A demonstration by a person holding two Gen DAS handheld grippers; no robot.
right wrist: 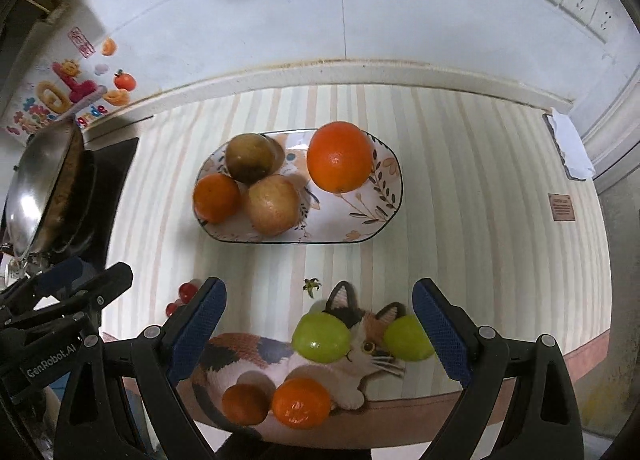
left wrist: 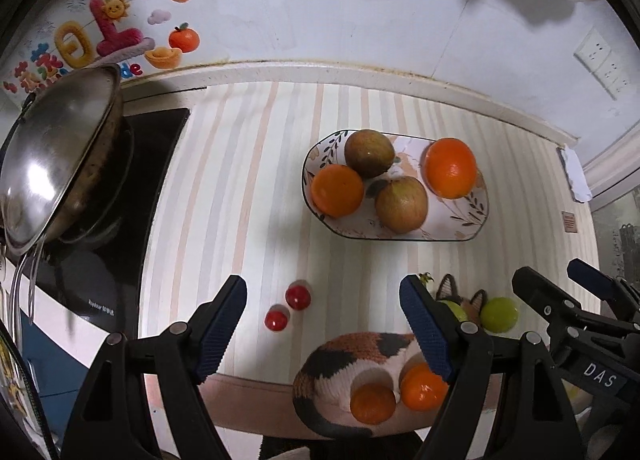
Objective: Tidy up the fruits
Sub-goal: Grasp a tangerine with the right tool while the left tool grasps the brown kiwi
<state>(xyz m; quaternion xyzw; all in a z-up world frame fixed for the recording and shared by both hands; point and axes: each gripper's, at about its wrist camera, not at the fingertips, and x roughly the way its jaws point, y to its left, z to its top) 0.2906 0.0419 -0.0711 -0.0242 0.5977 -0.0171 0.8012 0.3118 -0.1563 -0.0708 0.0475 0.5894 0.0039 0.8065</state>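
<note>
A: Claws first. Left gripper (left wrist: 322,330) spread wide, holding nothing; right gripper (right wrist: 320,330) likewise spread and bare. Both hover over the front edge of the worktop (right wrist: 460,180).

B: Nearest fruit?

A: Between the right fingers: two green grapes (right wrist: 320,336) and two small tangerines (right wrist: 300,402) on the cat mat (right wrist: 240,356) at the front edge. Two cherry tomatoes (left wrist: 298,297) loose on the worktop, left of the mat. Further back, mid-worktop, a plate (right wrist: 360,216) already carries two oranges (right wrist: 340,156) and two apples (right wrist: 272,204).

B: Handling?

A: Judgement only: grapes are light, smooth and soft, likely to slip or burst, so pinch gently across the widest part. Tangerines are squashy but grippy; take them around the middle. Tomatoes will probably roll if nudged.
</note>
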